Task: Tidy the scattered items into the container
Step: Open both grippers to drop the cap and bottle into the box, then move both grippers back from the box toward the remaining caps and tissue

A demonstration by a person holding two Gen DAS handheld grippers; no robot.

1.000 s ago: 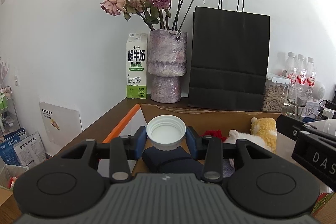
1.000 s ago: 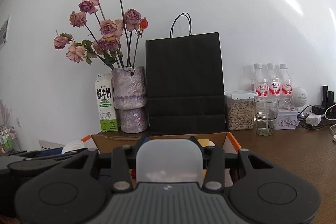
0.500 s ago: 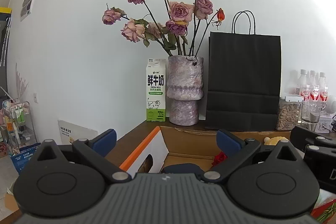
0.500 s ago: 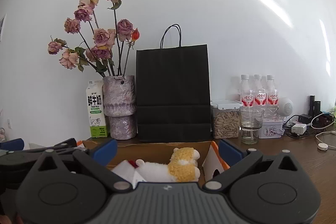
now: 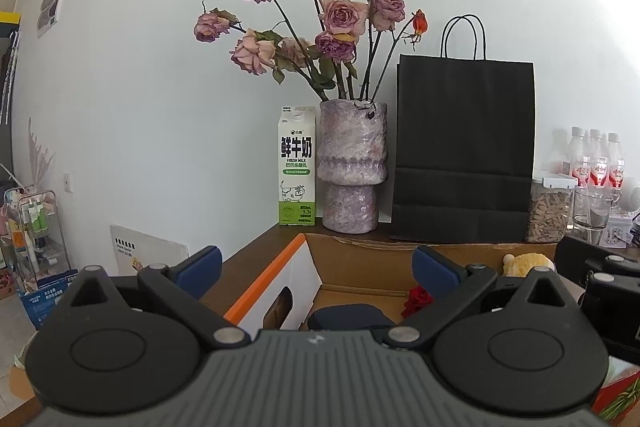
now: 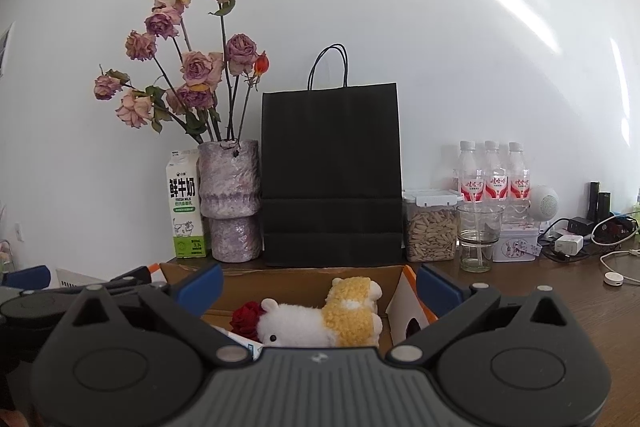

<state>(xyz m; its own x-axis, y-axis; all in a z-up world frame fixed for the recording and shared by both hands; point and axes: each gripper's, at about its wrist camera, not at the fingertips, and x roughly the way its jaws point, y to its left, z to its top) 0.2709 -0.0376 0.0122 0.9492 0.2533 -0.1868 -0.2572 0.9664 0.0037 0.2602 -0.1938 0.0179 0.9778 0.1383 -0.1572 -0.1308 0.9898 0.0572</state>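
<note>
Left gripper (image 5: pixel 316 269) spread wide, holding nothing, cardboard box (image 5: pixel 360 259) at twelve o'clock; right gripper (image 6: pixel 319 285) likewise spread and empty, plush toy (image 6: pixel 320 319) lying inside the box at twelve o'clock, red rose (image 6: pixel 246 319) touching it at nine.

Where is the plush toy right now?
In the right wrist view the plush toy lies inside the cardboard box, beside a red rose on its left, below the black paper bag.

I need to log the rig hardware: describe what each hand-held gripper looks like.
Both match. The left hand-held gripper and the right hand-held gripper each have a ribbed grey body with a small white logo, two black round housings, black linkage arms with silver pivots, and blue finger pads. No cables, sleeves or hands show.
</note>
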